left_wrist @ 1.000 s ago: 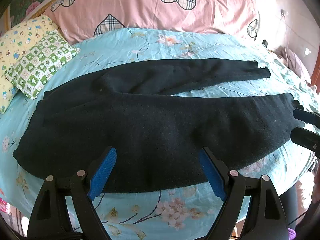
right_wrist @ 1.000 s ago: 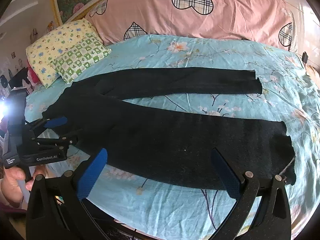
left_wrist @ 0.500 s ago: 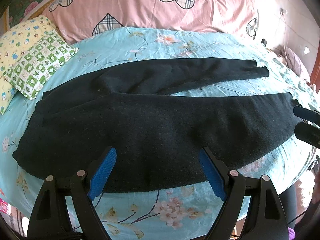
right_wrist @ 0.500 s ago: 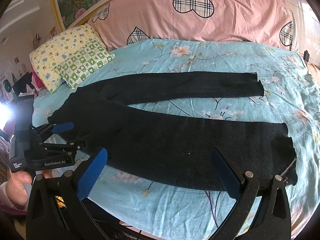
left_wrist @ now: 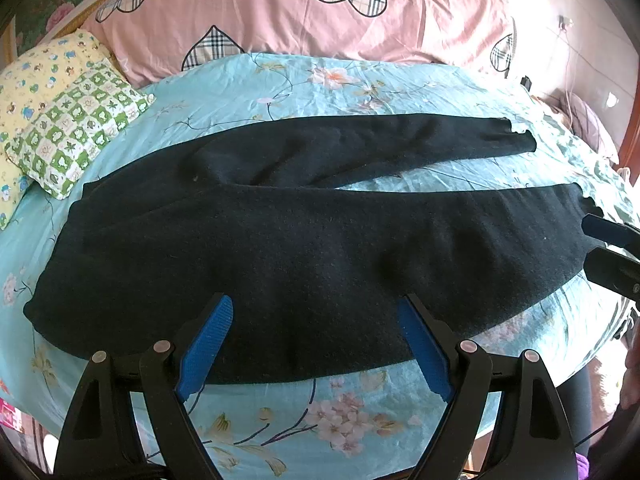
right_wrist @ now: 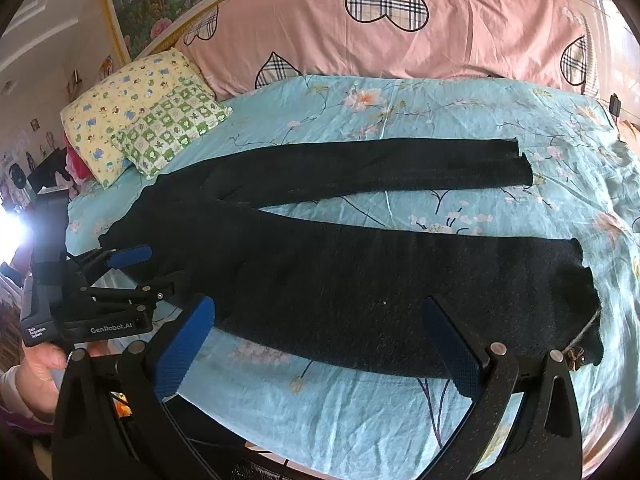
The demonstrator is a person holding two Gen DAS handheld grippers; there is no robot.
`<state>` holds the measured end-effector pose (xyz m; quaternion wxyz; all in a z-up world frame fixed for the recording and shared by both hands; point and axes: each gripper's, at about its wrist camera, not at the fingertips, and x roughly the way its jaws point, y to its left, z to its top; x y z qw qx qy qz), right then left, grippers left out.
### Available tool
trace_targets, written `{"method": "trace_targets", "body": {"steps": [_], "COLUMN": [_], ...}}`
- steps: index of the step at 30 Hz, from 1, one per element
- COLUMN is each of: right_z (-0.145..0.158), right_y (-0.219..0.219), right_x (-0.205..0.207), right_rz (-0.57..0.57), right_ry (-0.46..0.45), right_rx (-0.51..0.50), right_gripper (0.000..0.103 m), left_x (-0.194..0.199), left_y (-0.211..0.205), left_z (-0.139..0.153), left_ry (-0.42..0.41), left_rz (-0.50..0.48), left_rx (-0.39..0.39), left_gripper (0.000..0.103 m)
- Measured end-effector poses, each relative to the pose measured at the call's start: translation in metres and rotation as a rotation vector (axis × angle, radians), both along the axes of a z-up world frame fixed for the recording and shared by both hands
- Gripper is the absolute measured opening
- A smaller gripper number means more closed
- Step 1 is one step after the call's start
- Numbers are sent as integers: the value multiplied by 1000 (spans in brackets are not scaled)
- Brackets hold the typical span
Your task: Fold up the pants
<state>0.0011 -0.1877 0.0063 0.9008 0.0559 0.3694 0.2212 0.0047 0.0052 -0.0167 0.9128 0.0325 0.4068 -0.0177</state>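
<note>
Black pants [left_wrist: 320, 248] lie flat across the bed, waist to the left, the two legs spread apart toward the right. My left gripper [left_wrist: 316, 344] hovers open over the near edge of the nearer leg, holding nothing. In the right wrist view the pants [right_wrist: 360, 280] fill the middle, and my right gripper [right_wrist: 318, 350] is open above the nearer leg's front edge. The left gripper [right_wrist: 148, 274] shows there by the waist, open, held by a hand [right_wrist: 40, 364]. The right gripper [left_wrist: 600, 246] appears beside the nearer leg's cuff, open.
The bed has a light blue floral sheet [left_wrist: 360, 80]. A pink duvet [right_wrist: 400, 32] with plaid hearts lies along the far side. Two small pillows [right_wrist: 152, 124] sit at the far left. The near bed edge [right_wrist: 360, 440] is just under the right gripper.
Both grippers have drifted only slightly. The left gripper sits a little closer to the waist in the right wrist view. The pants lie as before.
</note>
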Motion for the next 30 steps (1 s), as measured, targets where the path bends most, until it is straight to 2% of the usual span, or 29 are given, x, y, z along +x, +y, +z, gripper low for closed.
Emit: {"method": "trace_targets", "body": {"steps": [20, 30], "right_z": [0, 4], "right_y": [2, -8], "right_x": [4, 15], "right_rz": [3, -10], "right_ry": [-1, 3], "right_rx": [8, 34], "right_gripper": [103, 103], "left_x": [7, 19], "left_y": [0, -3], "left_z": [4, 7], "left_ry": [25, 33], "left_rz": [-34, -106], "left_rx": [-23, -1], "left_gripper": [86, 86]}}
